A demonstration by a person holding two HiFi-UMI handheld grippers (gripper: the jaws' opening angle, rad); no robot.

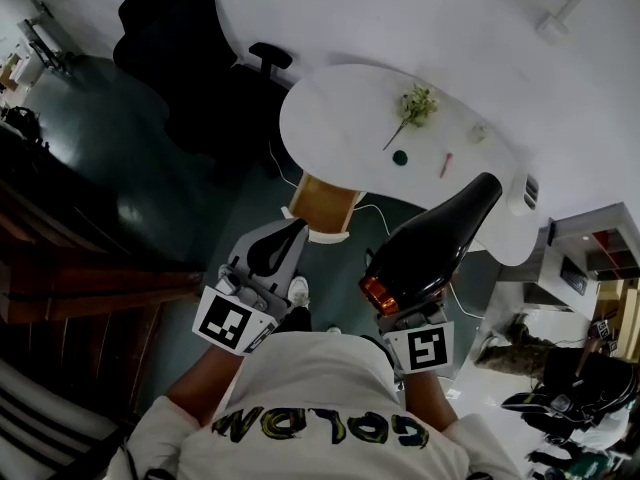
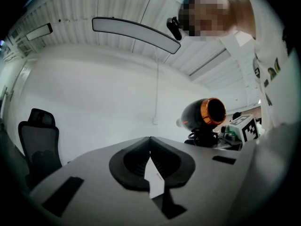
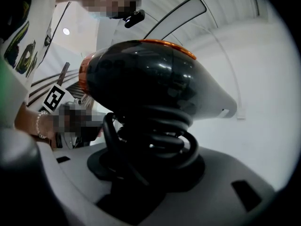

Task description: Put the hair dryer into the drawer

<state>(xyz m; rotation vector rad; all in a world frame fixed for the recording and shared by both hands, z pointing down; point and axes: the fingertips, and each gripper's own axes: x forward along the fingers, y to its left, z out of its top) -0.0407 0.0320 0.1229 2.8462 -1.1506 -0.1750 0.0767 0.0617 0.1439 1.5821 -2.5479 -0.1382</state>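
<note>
My right gripper (image 1: 403,293) is shut on the black hair dryer (image 1: 440,236), which has an orange ring at its rear. The jaws clamp the handle, which has the black cord (image 3: 155,135) coiled round it, and the body (image 3: 150,81) rises above them with the nozzle pointing away from me. The left gripper view shows the same dryer (image 2: 204,114) off to the right. My left gripper (image 1: 278,246) is shut and holds no object; a small white slip (image 2: 154,178) shows at the seam of its pads. An open light-wooden drawer-like box (image 1: 322,200) sits ahead, under the table's edge.
A white rounded table (image 1: 330,108) stands ahead with a flower sprig (image 1: 415,106) and small items on it. A black office chair (image 1: 170,38) is at the far left. Dark wooden furniture (image 1: 60,268) lines the left, and shelves and clutter (image 1: 580,368) fill the right.
</note>
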